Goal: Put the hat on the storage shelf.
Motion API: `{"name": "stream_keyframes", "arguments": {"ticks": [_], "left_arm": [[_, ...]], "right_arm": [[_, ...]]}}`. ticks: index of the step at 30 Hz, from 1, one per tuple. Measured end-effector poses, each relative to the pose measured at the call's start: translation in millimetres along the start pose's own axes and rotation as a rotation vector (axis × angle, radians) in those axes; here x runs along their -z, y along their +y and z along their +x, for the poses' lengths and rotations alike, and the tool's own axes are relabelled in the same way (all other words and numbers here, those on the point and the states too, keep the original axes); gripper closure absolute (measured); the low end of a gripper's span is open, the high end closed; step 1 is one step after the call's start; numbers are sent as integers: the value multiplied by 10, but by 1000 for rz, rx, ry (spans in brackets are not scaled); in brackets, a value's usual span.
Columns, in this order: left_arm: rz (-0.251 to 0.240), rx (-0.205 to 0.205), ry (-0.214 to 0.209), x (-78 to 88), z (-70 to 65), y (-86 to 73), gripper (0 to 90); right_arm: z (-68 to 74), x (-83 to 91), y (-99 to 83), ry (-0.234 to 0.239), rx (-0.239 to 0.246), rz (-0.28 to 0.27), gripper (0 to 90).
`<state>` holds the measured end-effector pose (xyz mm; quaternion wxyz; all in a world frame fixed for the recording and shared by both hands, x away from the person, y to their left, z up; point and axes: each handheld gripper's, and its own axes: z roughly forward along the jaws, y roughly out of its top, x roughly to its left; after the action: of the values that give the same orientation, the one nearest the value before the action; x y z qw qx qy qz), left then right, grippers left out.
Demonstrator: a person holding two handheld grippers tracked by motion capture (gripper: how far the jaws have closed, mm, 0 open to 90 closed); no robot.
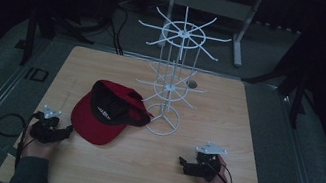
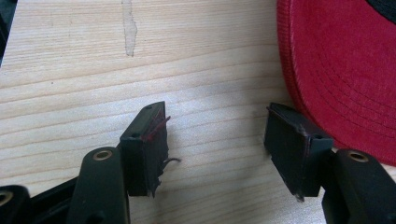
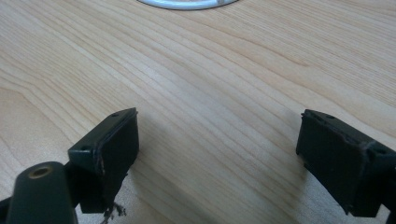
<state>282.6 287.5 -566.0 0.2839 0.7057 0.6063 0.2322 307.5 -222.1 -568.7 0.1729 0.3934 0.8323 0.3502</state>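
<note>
Approaching red cap beside white rack base; my left gripper wide, empty, just beside brim; right gripper wide, empty. Pinch brim edge squarely, lift level.

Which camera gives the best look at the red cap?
The high view: the whole red cap lies on the table beside the white wire rack. The left gripper view catches just its brim edge; the right gripper view faces bare wood.

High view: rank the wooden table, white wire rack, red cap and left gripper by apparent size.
1. Light wooden table
2. Tall white wire rack
3. Red cap with black lining
4. Black left gripper
The rack stands farther back, yet it clearly looks bigger than the cap.
</note>
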Motion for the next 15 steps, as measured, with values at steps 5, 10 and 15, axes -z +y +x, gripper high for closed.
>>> {"name": "stream_keyframes", "arguments": {"ticks": [5, 10, 15], "left_arm": [[2, 2, 0, -1, 0, 2, 396], [3, -15, -14, 1, 15, 0, 395], [-8, -28, -29, -6, 25, -5, 395]], "right_arm": [[0, 0, 0, 0, 0, 0, 129], [0, 0, 0, 0, 0, 0, 129], [0, 0, 0, 0, 0, 0, 129]]}}
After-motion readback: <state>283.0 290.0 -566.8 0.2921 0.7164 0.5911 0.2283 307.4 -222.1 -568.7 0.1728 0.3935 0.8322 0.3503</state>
